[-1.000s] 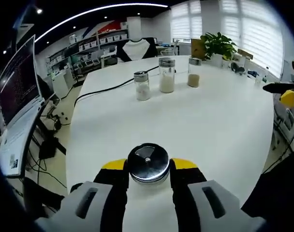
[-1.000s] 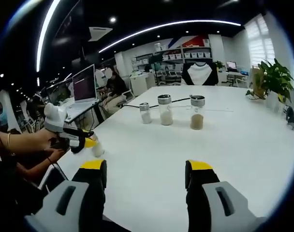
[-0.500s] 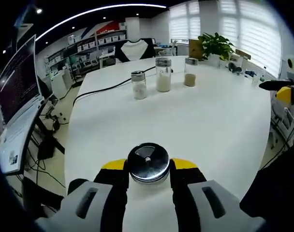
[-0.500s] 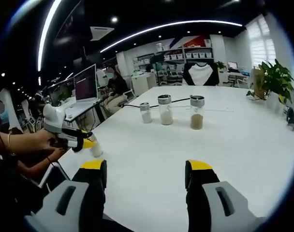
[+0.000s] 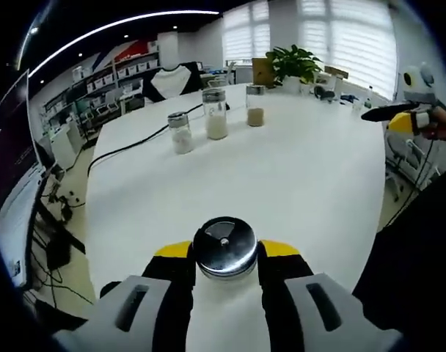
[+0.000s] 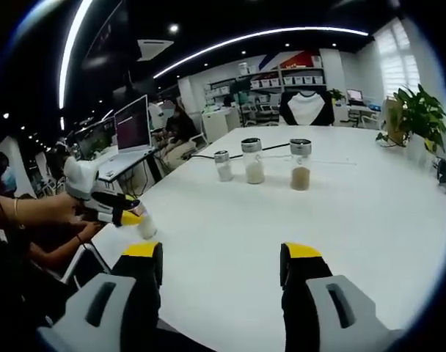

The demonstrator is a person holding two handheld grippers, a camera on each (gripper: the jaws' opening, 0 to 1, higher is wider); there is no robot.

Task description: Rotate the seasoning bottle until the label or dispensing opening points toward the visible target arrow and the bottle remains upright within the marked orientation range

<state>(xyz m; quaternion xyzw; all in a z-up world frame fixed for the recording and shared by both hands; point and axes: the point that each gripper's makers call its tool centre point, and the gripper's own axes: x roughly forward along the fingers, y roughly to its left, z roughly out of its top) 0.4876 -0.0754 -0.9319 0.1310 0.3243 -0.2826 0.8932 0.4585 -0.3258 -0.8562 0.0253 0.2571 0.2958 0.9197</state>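
I am holding the small glass seasoning bottle with a shiny round metal lid between the two yellow-tipped jaws of my left claw. The jaws are pressing on its sides just under the lid, so this claw is pinching the bottle. The bottle is standing near the edge of the white counter, and its long axis is pointing up, straight toward my camera, so I am seeing mostly the lid from above. In the right gripper view the same bottle is showing upright and pale at the left, gripped by the left claw.

My left claw is therefore the nearer one; I judge that the turn must happen around this vertical axis. I cannot find a target arrow or the label side in these views, and a small mark on the lid is too small to read.

My right claw is spread wide and holding nothing, hovering over the counter, well apart from the bottle.

Farther away, three glass jars with metal lids are standing in a row.
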